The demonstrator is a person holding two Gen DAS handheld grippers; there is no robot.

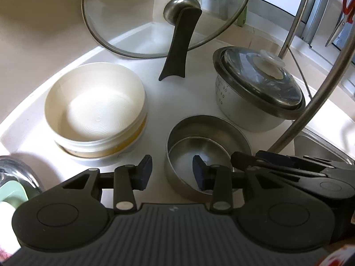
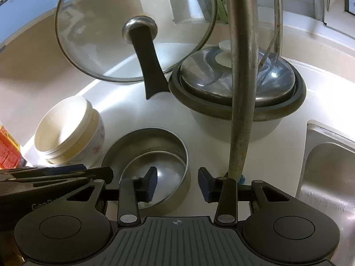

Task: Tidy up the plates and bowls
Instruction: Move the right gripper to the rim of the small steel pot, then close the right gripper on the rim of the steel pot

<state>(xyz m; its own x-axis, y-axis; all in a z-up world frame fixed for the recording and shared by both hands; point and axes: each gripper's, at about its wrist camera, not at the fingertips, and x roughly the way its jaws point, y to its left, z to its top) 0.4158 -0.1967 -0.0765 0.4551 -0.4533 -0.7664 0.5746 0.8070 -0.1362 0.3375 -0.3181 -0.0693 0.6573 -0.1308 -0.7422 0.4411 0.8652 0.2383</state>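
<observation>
Two nested steel bowls (image 1: 206, 141) stand on the white counter, also in the right wrist view (image 2: 153, 146). A stack of cream bowls (image 1: 95, 108) stands to their left, seen too in the right wrist view (image 2: 66, 133). My left gripper (image 1: 173, 171) is open, its jaws straddling the steel bowls' left wall, right finger inside. My right gripper (image 2: 177, 184) is open, its jaws straddling the steel bowls' right wall, left finger inside. Neither is closed on the rim.
A glass lid with black handle (image 1: 177, 44) leans on the wall behind. A lidded rice pot (image 1: 257, 90) stands at right. The curved faucet pipe (image 2: 241, 77) rises beside my right gripper. A steel sink (image 2: 328, 173) lies at right. A dish rack (image 1: 321, 11) stands far right.
</observation>
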